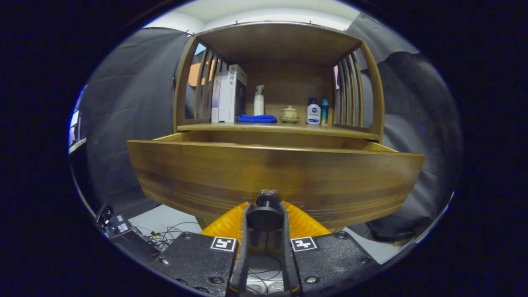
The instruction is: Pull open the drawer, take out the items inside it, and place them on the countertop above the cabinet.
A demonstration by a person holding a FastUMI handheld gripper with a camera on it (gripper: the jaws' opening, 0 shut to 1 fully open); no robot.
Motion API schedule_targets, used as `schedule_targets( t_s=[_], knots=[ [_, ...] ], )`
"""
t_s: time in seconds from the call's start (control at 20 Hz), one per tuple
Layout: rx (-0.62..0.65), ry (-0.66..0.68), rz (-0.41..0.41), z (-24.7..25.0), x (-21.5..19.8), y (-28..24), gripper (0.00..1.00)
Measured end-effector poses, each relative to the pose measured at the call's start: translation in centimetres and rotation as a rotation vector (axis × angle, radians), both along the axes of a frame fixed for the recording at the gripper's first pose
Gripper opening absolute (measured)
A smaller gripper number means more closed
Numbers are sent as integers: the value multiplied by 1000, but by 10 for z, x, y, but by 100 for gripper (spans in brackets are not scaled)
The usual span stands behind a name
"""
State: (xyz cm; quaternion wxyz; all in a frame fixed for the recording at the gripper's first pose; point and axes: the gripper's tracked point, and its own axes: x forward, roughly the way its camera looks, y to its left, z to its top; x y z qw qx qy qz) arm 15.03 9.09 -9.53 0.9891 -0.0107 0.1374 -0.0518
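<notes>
While the drawer [272, 175] is drawn out by its knob [267, 202], pinched between the gripper [266, 216] jaws, release and reaching inside are judged next.

Down the front of the white book [228, 95] on the counter [280, 128]: bold Chinese characters, too small to read surely. On the white bottle [313, 113]: blue label, wording illegible. Behind the fingers [246, 225], clamped on the drawer knob [267, 202]: two wordless black-and-white square markers [223, 243].

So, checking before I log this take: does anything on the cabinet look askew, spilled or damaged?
Nothing stands out. The drawer is pulled out level, the fingers are shut on its knob, and the bottles, books and blue cloth on the countertop sit tidy.
</notes>
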Motion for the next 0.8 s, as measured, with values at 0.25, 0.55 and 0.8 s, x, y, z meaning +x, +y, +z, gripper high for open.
schedule_targets(
  t_s=[0.25, 0.55, 0.8],
  knots=[
    [-30, 4, 8, -2, 0, 0, 39],
    [-124, -141, 11, 48, -20, -13, 97],
    [-109, -273, 28, 134, -23, -30, 100]
  ],
)
